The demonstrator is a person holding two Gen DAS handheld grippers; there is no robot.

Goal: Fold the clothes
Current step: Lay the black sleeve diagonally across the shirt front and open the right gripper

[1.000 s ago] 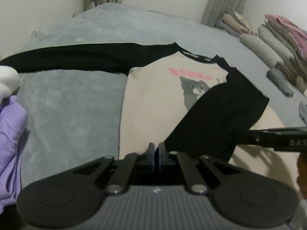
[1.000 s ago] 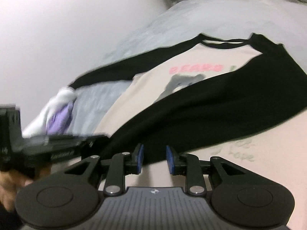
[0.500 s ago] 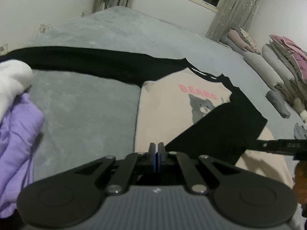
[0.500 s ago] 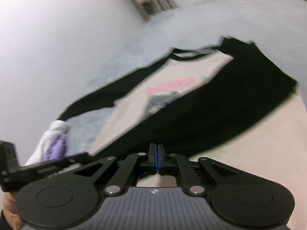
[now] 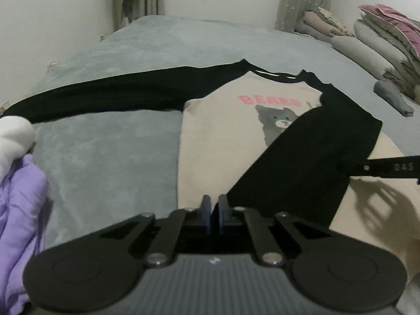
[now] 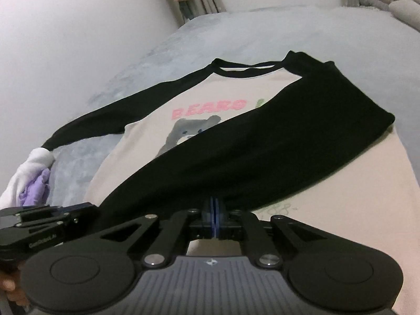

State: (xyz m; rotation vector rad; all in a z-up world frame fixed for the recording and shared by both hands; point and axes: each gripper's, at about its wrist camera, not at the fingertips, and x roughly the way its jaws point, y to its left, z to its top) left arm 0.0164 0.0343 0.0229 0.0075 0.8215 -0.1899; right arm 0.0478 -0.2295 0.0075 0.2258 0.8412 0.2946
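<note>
both tongs, left tongs (image 5: 214,216) and right tongs (image 6: 214,220), pinched closed over the raglan bear shirt (image 6: 204,110) on the bed (image 5: 105,157).

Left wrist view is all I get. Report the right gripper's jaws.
Observer: The right gripper is shut, its blue pads together at the near edge of the folded black sleeve. I cannot tell whether cloth is pinched.
Operator: Describe what lies beside those pads.
Observer: Faint green print on the beige shirt, just right of the pads and below the sleeve.
Operator: Check my left gripper from that side.
Observer: The left gripper comes in from the left with its tip at the sleeve's lower end.
</note>
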